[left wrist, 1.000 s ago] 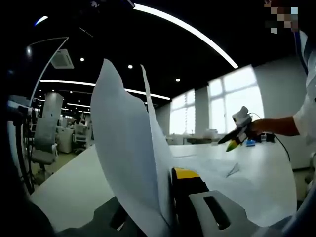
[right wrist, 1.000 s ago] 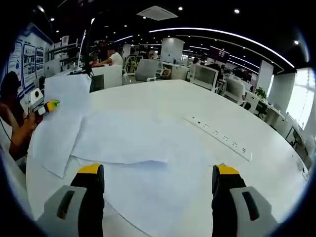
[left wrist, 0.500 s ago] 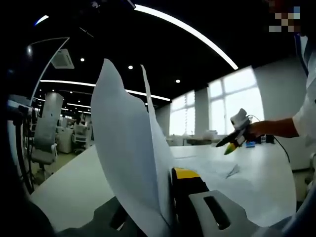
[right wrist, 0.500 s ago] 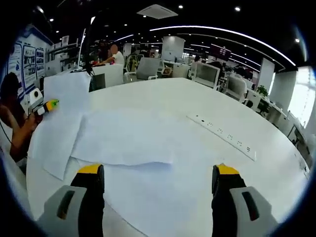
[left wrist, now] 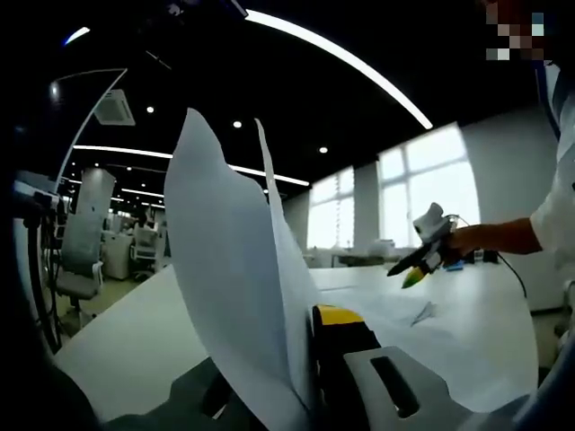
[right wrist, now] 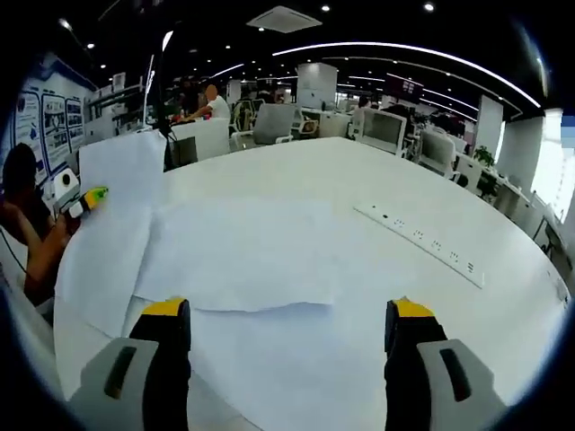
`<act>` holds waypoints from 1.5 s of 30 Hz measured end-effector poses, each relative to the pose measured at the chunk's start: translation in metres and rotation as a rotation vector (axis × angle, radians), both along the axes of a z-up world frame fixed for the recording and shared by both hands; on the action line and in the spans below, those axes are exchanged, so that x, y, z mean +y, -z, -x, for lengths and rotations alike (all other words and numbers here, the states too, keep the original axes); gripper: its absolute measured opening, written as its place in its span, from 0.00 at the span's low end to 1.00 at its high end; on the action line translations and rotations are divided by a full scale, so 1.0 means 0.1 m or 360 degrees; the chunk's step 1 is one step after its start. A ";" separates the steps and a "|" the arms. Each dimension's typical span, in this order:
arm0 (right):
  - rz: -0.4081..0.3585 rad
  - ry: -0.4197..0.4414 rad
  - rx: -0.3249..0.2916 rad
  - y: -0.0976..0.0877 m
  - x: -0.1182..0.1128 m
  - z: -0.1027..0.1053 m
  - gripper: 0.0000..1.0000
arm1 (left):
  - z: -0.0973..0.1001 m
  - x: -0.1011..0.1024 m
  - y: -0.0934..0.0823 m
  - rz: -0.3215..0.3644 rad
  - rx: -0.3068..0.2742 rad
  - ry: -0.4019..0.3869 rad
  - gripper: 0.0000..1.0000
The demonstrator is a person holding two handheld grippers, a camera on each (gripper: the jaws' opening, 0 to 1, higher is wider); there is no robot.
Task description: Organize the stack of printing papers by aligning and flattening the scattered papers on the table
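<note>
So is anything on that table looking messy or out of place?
Yes. The paper sheets lie overlapping and skewed on the white table, edges not lined up. One sheet stands upright, curled, pinched in the left gripper. The right gripper hangs open above the sheets. The power strip looks normal.

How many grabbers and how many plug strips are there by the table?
Grippers: 2 (right gripper, jaws open; left gripper, holding paper)
Power strips: 1
Total: 3
</note>
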State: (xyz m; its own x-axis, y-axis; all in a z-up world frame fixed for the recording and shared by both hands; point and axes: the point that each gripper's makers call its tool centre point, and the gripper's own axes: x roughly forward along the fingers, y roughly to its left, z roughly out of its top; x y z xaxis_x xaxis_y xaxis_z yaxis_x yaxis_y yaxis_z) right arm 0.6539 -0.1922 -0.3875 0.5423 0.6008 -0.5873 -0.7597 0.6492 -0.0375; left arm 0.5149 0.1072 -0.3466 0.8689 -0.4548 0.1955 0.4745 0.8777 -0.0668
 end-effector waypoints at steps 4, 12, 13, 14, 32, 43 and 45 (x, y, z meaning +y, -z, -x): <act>0.0019 -0.0005 0.0005 0.01 0.01 0.00 0.84 | 0.01 -0.01 -0.01 0.0004 -0.0005 0.0003 0.09; 0.0018 0.0000 0.0031 0.06 0.10 -0.03 0.84 | 0.01 0.00 -0.02 0.0023 -0.0009 0.0010 0.09; 0.0020 0.0001 0.0034 0.07 0.12 -0.04 0.84 | 0.01 0.00 -0.02 0.0025 -0.0010 0.0012 0.09; 0.0021 0.0001 0.0038 0.08 0.12 -0.04 0.84 | 0.01 0.00 -0.02 0.0025 -0.0010 0.0013 0.09; 0.0000 0.0022 0.0095 0.21 0.27 -0.15 0.85 | 0.01 -0.01 -0.02 0.0038 -0.0012 0.0023 0.09; 0.0053 0.0042 0.0105 0.33 0.30 -0.20 0.85 | 0.01 0.00 -0.03 0.0043 -0.0012 0.0025 0.09; 0.0049 0.0045 0.0123 0.36 0.31 -0.20 0.85 | 0.01 0.00 -0.03 0.0043 -0.0012 0.0025 0.09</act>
